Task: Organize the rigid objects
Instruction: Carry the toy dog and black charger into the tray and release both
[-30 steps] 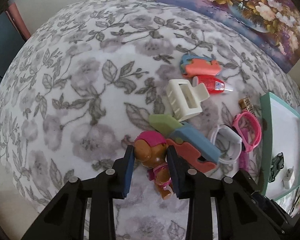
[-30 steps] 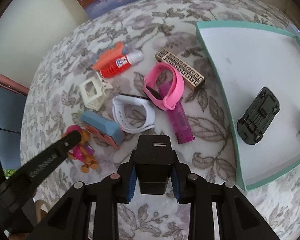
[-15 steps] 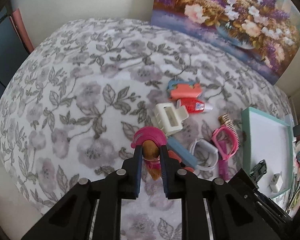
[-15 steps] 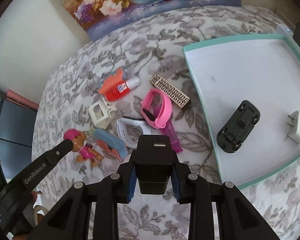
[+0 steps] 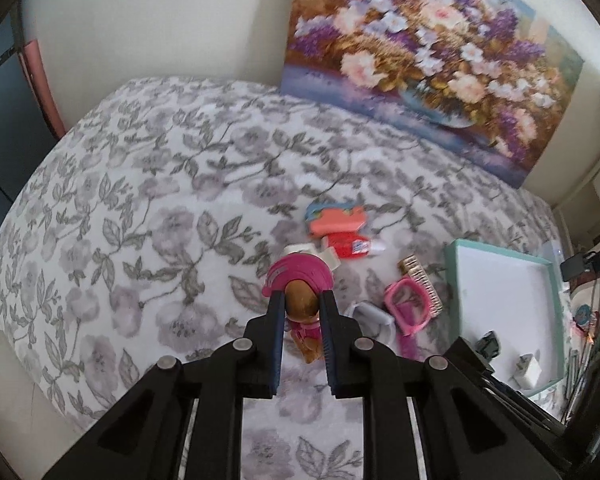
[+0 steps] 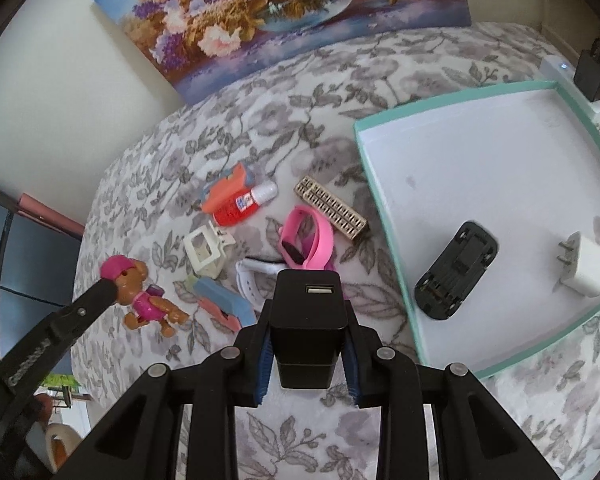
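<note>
Both hand-held grippers carry loads: the left hand-held gripper (image 5: 300, 304) is clenched on the toy pup's (image 5: 300, 300) head, the right hand-held gripper (image 6: 307, 340) grasps a black charger (image 6: 307, 316), probably bound for the teal tray (image 6: 384, 208) at right, near its car (image 6: 456, 270) and white plug (image 6: 584, 266).

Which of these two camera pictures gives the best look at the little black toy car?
The right wrist view: the toy car lies close and whole in the teal tray. In the left wrist view it is tiny at the edge, partly hidden.
</note>
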